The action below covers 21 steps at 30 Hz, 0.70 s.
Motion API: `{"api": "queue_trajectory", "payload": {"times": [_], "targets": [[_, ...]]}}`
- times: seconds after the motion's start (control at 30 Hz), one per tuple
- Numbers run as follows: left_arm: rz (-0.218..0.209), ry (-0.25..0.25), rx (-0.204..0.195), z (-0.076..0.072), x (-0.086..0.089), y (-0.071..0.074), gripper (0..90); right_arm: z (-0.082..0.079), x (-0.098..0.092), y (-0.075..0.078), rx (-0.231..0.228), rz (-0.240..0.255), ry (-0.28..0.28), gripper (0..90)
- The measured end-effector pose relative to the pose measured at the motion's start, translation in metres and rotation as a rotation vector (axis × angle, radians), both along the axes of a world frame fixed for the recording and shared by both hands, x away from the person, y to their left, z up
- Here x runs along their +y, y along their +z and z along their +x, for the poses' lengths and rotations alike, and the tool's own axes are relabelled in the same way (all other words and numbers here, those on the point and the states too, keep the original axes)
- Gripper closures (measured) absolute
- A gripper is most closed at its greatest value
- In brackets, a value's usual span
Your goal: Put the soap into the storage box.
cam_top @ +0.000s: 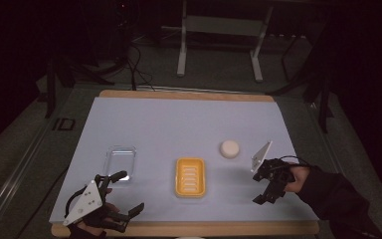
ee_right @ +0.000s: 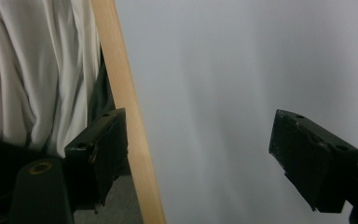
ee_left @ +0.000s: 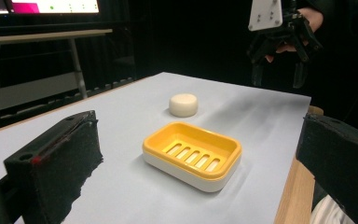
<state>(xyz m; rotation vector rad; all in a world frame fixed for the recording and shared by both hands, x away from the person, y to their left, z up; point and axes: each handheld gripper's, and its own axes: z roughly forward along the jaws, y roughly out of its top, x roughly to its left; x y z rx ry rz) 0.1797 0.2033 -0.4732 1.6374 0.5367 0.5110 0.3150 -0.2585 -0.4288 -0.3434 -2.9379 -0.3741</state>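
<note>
In the high view a table with a wooden edge is covered by a pale sheet. A yellow soap dish lies near the front middle of the sheet, a clear plastic lid lies to its left, and a round white bar of soap sits behind and to the right of the dish, apart from it. The left gripper is at the front left corner, held in a hand, with its jaws spread wide and nothing between them; one jaw tip lies near the front edge of the lid. The right gripper hangs over the front right part of the sheet, held by a hand in a dark sleeve, its jaws pointing down toward the front. In the left gripper view the two black jaws stand far apart with the soap dish between them farther off, the soap beyond it, and the other gripper raised above the far edge. In the right gripper view the jaws are wide open and empty over the pale sheet and the wooden table edge, with white cloth beside that edge.
</note>
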Motion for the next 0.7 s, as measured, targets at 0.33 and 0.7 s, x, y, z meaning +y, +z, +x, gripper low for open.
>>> {"api": "queue_trajectory", "payload": {"times": [0.33,0.7], "targets": [[-0.001,-0.005,0.002,0.0,0.0,0.0,0.0,0.011,-0.007,-0.014,-0.011,-0.125,0.032,16.8],[0.001,-0.013,0.005,0.001,-0.002,0.0,0.1,0.037,-0.017,-0.027,-0.003,-0.23,-0.028,13.7]]}}
